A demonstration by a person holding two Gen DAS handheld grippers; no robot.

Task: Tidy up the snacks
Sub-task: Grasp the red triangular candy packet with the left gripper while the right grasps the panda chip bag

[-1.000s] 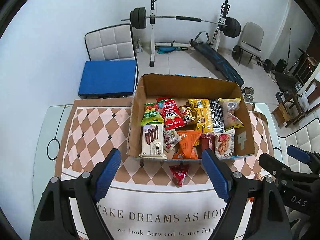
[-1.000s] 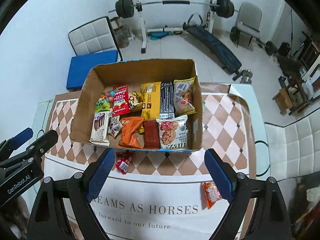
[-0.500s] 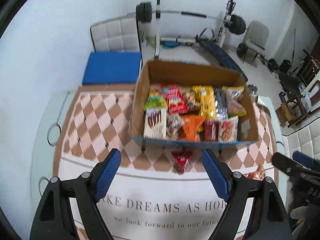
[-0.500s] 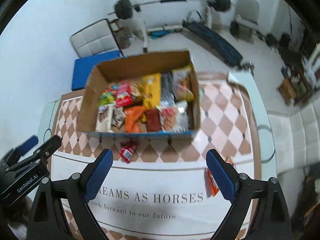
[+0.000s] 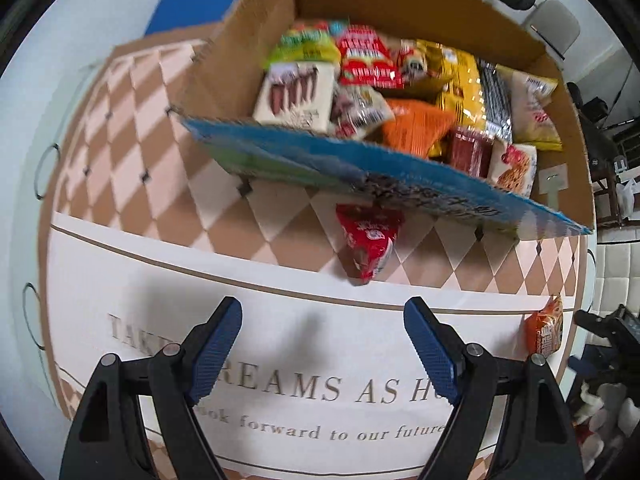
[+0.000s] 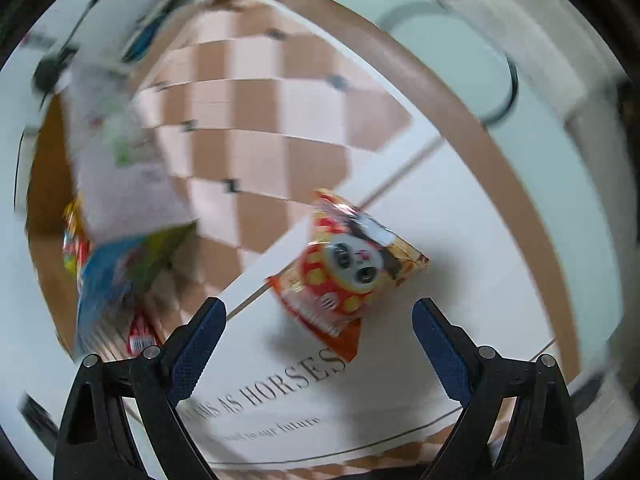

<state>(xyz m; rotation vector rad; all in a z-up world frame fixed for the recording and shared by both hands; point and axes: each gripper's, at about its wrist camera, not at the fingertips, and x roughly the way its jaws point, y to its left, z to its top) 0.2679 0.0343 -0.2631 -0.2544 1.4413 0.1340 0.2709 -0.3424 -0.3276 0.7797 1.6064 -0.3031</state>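
A cardboard box (image 5: 256,8) with a blue front wall holds several snack packets. A red snack packet (image 5: 370,240) lies on the tablecloth just in front of the box. My left gripper (image 5: 324,344) is open and empty, low over the cloth, a short way in front of this packet. An orange-red packet with a panda face (image 6: 346,274) lies on the cloth near the right edge; it also shows in the left wrist view (image 5: 544,332). My right gripper (image 6: 320,340) is open and empty, close in front of the panda packet. The box corner (image 6: 120,248) shows blurred at left.
The table carries a checkered brown and cream cloth (image 5: 132,128) with printed lettering. The rounded white table edge (image 6: 560,168) runs close behind the panda packet. A blue cushion (image 5: 192,4) and gym equipment stand beyond the table. The right gripper's body (image 5: 612,340) shows at the right edge.
Both grippers have dropped lower and moved forward. The left has closed in on the red packet by the box. The right has swung right toward the panda packet. Both stay open.
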